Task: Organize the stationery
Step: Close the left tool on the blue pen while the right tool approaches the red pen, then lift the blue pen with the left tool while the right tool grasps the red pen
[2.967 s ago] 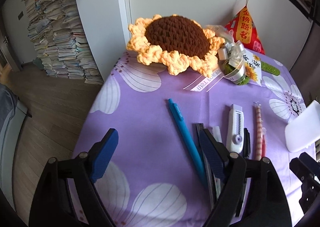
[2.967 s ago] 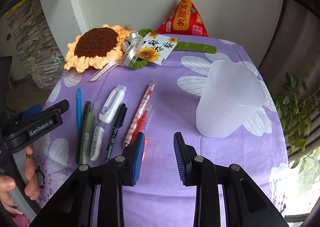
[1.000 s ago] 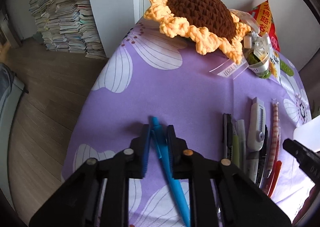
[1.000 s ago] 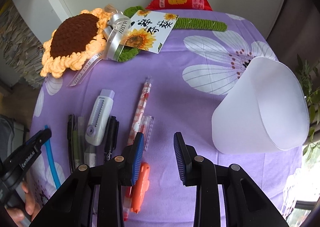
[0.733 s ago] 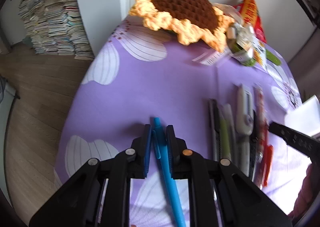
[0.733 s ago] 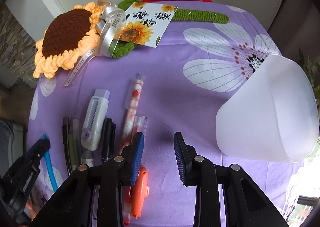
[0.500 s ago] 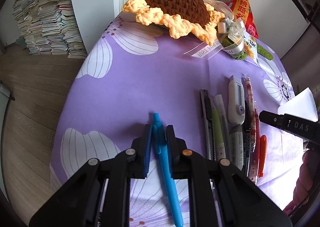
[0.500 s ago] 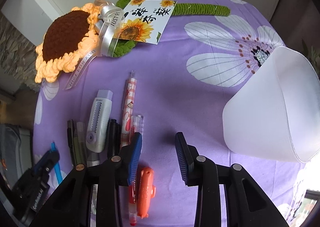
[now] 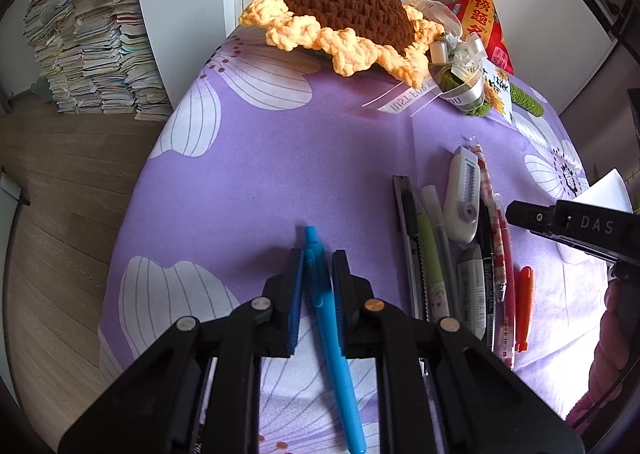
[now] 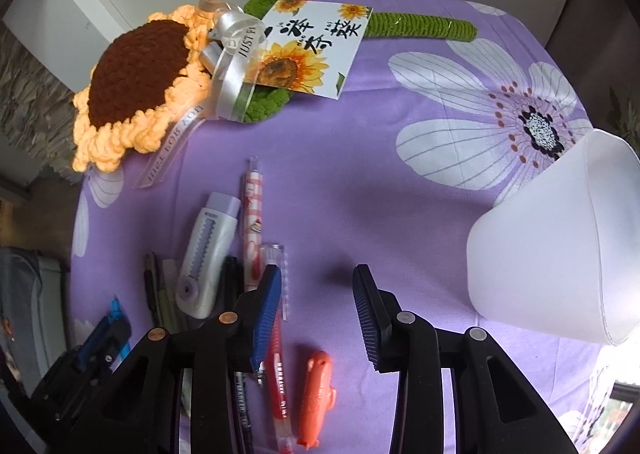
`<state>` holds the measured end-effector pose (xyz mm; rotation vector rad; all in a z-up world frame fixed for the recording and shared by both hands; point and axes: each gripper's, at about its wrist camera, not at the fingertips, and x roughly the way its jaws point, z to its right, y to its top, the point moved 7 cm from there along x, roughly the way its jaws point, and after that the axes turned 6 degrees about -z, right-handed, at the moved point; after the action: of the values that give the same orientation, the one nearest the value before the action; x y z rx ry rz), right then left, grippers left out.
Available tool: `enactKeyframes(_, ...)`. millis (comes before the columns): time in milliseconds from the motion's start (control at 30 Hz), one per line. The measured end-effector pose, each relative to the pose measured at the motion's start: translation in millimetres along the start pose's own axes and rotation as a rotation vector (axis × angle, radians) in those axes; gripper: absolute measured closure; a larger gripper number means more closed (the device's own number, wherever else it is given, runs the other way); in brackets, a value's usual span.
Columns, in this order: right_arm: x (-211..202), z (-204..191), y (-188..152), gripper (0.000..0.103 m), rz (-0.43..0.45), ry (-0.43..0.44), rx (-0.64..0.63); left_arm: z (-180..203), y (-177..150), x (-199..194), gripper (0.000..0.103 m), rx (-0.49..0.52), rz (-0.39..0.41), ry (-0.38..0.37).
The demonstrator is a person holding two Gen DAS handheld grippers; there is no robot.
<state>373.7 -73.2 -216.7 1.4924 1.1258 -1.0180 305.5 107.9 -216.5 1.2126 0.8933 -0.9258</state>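
Pens (image 10: 276, 358) lie left of the cup (image 10: 560, 246), before the sunflower (image 10: 136, 74).

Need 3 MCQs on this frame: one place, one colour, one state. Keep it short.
1. Where does the white cup stand relative to the row of pens?
A. left of it
B. right of it
C. on top of it

2. What colour is the pen between the left tongs?
A. blue
B. red
C. green

3. How do the right tongs stand?
A. shut on the orange cutter
B. shut on the cup
C. open, holding nothing

Key: 1 B, the right wrist view shows the cup at the right edge, apart from the pens. 2 A, a bright blue barrel runs between the pads. 3 C, bare purple cloth shows between the pads, which have just been opening; the orange cutter lies below them, untouched.
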Motion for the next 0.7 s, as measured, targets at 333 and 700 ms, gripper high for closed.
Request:
enactKeyframes(333,13,-24,8,0.065,0.003,-0.053,-0.055,4,0,0,0.093,0.019,0.006,-0.002)
enactKeyframes(700,9,-34,0,0.088,-0.01,-0.012,-0.111,10,3,-28,0.094,0.05,0.077,-0.026)
